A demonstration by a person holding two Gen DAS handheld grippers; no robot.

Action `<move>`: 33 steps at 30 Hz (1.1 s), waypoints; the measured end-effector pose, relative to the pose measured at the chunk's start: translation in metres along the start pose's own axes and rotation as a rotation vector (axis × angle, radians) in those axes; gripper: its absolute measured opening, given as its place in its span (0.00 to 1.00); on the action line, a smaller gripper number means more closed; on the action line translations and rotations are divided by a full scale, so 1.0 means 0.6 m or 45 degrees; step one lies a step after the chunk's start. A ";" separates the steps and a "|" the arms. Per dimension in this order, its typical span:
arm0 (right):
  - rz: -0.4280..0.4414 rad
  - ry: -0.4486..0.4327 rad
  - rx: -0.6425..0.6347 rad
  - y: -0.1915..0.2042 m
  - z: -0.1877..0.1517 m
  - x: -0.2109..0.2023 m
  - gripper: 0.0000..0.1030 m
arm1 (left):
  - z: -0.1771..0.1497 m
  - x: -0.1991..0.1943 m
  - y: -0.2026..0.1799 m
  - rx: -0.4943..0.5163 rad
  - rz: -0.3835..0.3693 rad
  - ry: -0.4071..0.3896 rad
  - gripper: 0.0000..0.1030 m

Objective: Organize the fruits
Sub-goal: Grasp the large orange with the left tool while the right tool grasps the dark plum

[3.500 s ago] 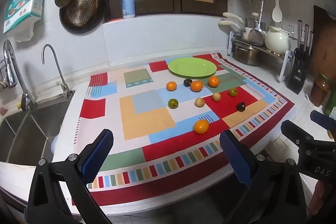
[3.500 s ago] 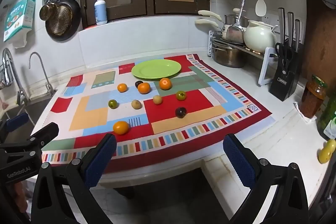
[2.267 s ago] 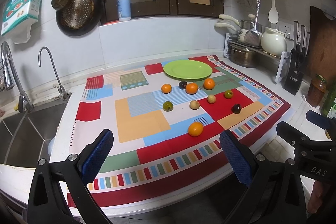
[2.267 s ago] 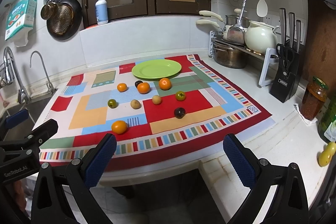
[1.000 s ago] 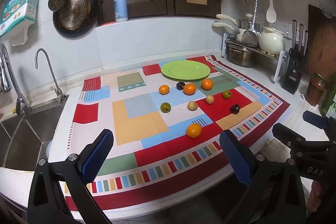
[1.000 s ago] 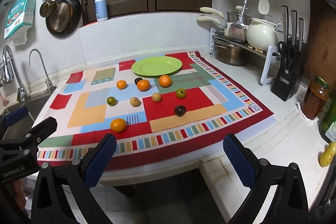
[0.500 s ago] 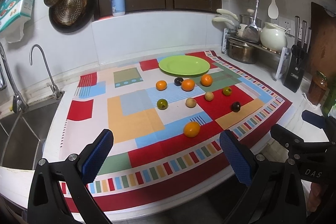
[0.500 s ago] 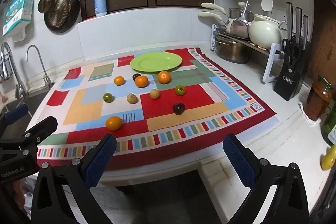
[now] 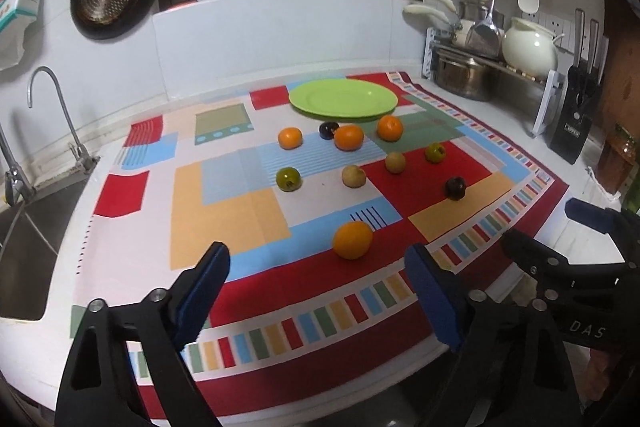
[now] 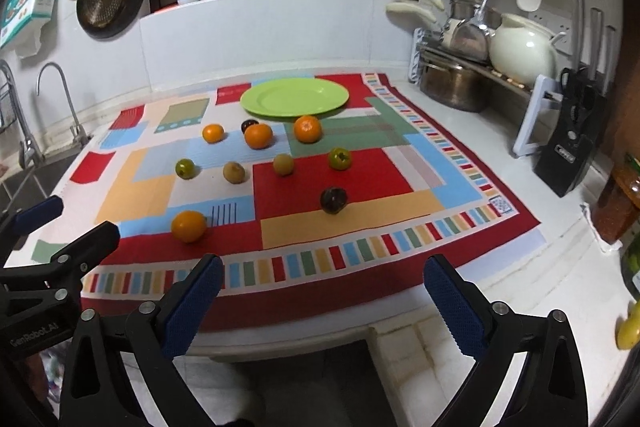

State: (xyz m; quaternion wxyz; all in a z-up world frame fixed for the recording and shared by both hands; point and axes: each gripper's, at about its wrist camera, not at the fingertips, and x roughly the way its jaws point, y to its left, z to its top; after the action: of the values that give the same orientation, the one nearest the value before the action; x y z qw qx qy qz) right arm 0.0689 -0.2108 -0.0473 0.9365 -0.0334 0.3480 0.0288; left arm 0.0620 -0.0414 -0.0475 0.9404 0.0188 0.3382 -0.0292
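Note:
Several small fruits lie scattered on a patchwork cloth (image 9: 224,211) on the counter: oranges, green ones, pale ones and dark plums. The nearest orange (image 9: 352,239) also shows in the right wrist view (image 10: 188,225). An empty green plate (image 9: 343,98) sits at the cloth's far edge, also in the right wrist view (image 10: 294,96). A dark plum (image 10: 333,200) lies on the red patch. My left gripper (image 9: 316,291) is open and empty above the cloth's near edge. My right gripper (image 10: 320,303) is open and empty at the counter's front edge.
A sink (image 9: 24,227) with a tap (image 9: 60,107) lies to the left. A rack with a pot (image 10: 452,83) and white kettle (image 10: 524,51), and a knife block (image 10: 572,151), stand at the right. A jar (image 10: 618,203) sits at far right.
Both grippers have moved forward toward the counter, so the cloth and fruits look larger and nearer. No fruit has moved. Both grippers stay open.

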 end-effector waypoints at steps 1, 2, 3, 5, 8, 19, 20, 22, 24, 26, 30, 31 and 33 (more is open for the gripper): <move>0.003 0.006 -0.004 0.001 0.001 0.009 0.95 | 0.001 0.007 -0.001 0.001 -0.001 0.011 0.82; 0.009 0.009 -0.006 0.002 0.002 0.017 0.94 | 0.001 0.015 -0.003 0.001 -0.002 0.021 0.80; 0.017 0.014 -0.008 0.002 0.005 0.026 0.92 | 0.002 0.021 -0.003 -0.001 -0.004 0.030 0.78; 0.034 0.025 -0.008 0.001 0.010 0.044 0.89 | 0.004 0.036 -0.005 -0.002 -0.014 0.052 0.73; 0.052 0.042 -0.003 0.001 0.016 0.069 0.84 | 0.006 0.058 -0.010 0.004 -0.024 0.077 0.67; 0.070 0.125 0.064 -0.019 0.024 0.149 0.70 | 0.002 0.127 -0.029 0.016 -0.058 0.195 0.49; 0.073 0.133 0.072 -0.021 0.025 0.156 0.68 | 0.001 0.131 -0.028 0.015 -0.060 0.202 0.47; 0.078 0.144 0.081 -0.024 0.026 0.167 0.65 | 0.000 0.138 -0.028 0.016 -0.063 0.219 0.45; 0.076 0.149 0.085 -0.025 0.029 0.177 0.62 | 0.000 0.143 -0.027 0.012 -0.076 0.229 0.43; 0.075 0.156 0.092 -0.027 0.033 0.185 0.59 | 0.002 0.146 -0.029 0.013 -0.084 0.231 0.42; 0.085 0.168 0.095 -0.028 0.040 0.199 0.52 | 0.005 0.153 -0.029 0.013 -0.096 0.238 0.34; 0.088 0.172 0.098 -0.028 0.041 0.202 0.51 | 0.006 0.155 -0.029 0.012 -0.099 0.240 0.33; 0.090 0.184 0.105 -0.029 0.043 0.209 0.48 | 0.008 0.157 -0.029 0.019 -0.102 0.243 0.32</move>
State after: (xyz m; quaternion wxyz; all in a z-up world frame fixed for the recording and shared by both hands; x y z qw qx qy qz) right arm 0.1818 -0.2224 -0.1092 0.9079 0.0154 0.4164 0.0451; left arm 0.1363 -0.0632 -0.1042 0.9019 0.0147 0.4264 -0.0675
